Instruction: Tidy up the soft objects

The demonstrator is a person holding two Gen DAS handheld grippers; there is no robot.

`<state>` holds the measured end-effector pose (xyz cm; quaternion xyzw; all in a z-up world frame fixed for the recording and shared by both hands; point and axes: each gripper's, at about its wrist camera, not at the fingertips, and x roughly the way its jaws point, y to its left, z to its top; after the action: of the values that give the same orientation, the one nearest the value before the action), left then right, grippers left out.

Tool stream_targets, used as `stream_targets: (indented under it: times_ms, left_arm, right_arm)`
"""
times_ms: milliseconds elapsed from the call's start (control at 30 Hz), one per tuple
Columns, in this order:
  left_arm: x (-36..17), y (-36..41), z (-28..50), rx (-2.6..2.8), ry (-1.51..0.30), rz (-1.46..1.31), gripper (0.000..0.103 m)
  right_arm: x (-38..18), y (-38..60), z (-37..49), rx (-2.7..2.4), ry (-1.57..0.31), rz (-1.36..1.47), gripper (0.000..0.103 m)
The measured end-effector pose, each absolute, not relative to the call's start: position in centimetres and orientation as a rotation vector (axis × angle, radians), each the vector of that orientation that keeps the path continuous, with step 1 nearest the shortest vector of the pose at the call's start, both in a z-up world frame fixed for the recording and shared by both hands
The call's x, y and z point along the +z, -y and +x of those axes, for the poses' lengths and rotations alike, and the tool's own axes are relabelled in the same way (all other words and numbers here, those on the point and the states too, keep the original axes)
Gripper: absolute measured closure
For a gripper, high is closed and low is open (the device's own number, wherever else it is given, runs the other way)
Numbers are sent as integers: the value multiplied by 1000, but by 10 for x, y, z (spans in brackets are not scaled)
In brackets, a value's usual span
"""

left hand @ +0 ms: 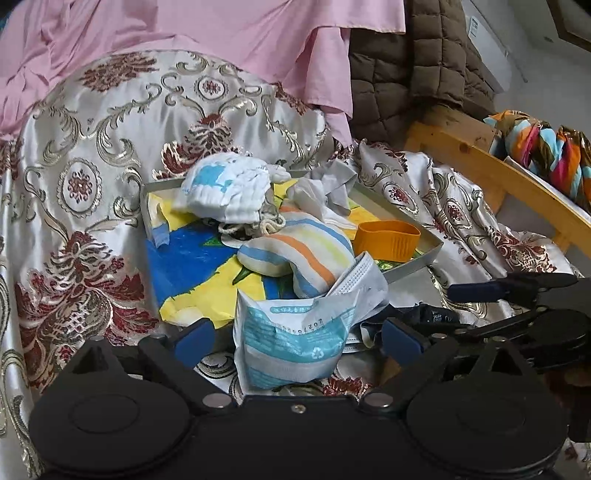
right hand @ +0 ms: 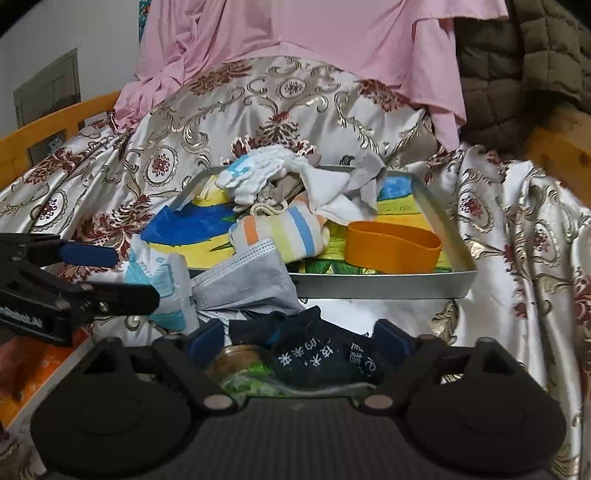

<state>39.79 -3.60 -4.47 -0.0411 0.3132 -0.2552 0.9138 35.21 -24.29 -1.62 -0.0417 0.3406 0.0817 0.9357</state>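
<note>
My left gripper (left hand: pixel 298 339) stands open around a teal-and-white packet (left hand: pixel 291 343) that rests on the satin cover, with gaps at both pads. A grey face mask (left hand: pixel 365 280) droops over the metal tray's rim (left hand: pixel 413 267). The tray holds a striped cloth (left hand: pixel 306 258), a white-and-blue glove (left hand: pixel 221 188) and an orange band (left hand: pixel 388 240). My right gripper (right hand: pixel 299 341) is open with a dark navy sock (right hand: pixel 321 356) lying between its fingers. The left gripper's fingers (right hand: pixel 88 254) reach in from the left beside the packet (right hand: pixel 166 280).
A gold-and-red patterned satin cover (left hand: pixel 92 184) lies over the bed. Pink sheet (left hand: pixel 221 33) and brown quilt (left hand: pixel 424 55) are piled behind. A wooden bed rail (left hand: pixel 480 162) and a colourful scarf (left hand: pixel 546 147) sit at the right. A jar (right hand: pixel 236 363) lies under the sock.
</note>
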Motion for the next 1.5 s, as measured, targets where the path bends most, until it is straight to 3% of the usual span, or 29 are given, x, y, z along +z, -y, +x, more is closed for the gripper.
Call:
stream_targets:
  times_ms: [233, 433, 500, 567, 833, 1067, 1500]
  left_arm:
    - [-49, 32, 409, -535, -681, -124, 28]
    - [-56, 24, 410, -528, -696, -174, 35]
    - [-56, 22, 408, -528, -690, -182, 37]
    - [-56, 19, 405, -527, -684, -193, 39]
    - [-54, 13, 395, -529, -665, -222, 47]
    - [-52, 9, 388, -541, -664, -243, 53]
    - [-53, -1, 344, -559, -645, -269, 54]
  right_arm:
    - [-21, 244, 371, 213, -770, -68, 32]
    - [-23, 244, 373, 232, -777, -54, 49]
    - [-23, 244, 372, 233, -774, -52, 56]
    - [-24, 244, 371, 221, -773, -59, 72]
    - [-24, 245, 364, 193, -739, -65, 97]
    - [-16, 246, 353, 171, -693, -66, 100]
    - [12, 285, 300, 100, -578, 44, 100]
